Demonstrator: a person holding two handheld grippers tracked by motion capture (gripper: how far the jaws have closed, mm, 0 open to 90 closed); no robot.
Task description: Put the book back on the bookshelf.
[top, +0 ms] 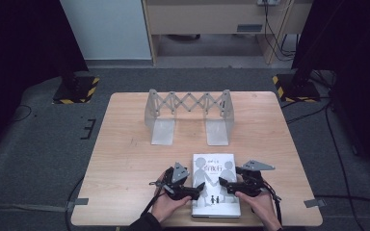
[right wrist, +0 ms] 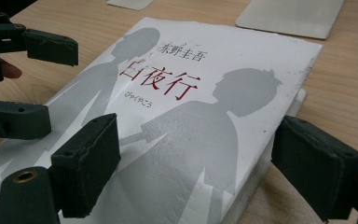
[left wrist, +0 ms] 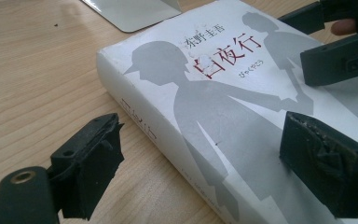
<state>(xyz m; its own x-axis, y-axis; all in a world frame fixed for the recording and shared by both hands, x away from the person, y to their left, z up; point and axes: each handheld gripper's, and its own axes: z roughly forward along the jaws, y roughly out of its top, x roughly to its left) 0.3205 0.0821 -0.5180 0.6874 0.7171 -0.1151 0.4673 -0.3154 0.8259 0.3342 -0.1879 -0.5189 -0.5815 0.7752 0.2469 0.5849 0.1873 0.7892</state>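
Note:
A white book [top: 215, 168] with grey silhouettes and red characters lies flat on the wooden table [top: 125, 159] near its front edge. My left gripper [top: 200, 188] reaches in from the book's left. In the left gripper view this gripper [left wrist: 205, 158] is open: one jaw rests over the table beside the spine, the other over the book [left wrist: 214, 107]. My right gripper [top: 223, 184] comes in from the right. In the right gripper view it [right wrist: 200, 163] is open, one jaw above the book [right wrist: 205, 121], the other past its right edge. Neither presses on the book.
A grey metal expanding book rack [top: 189, 115] with two flat base plates stands at the middle of the table, behind the book. Its plates show as plate [left wrist: 130, 11] and plate [right wrist: 289, 16]. Two dark stands on striped bases [top: 74, 89] flank the table on the floor.

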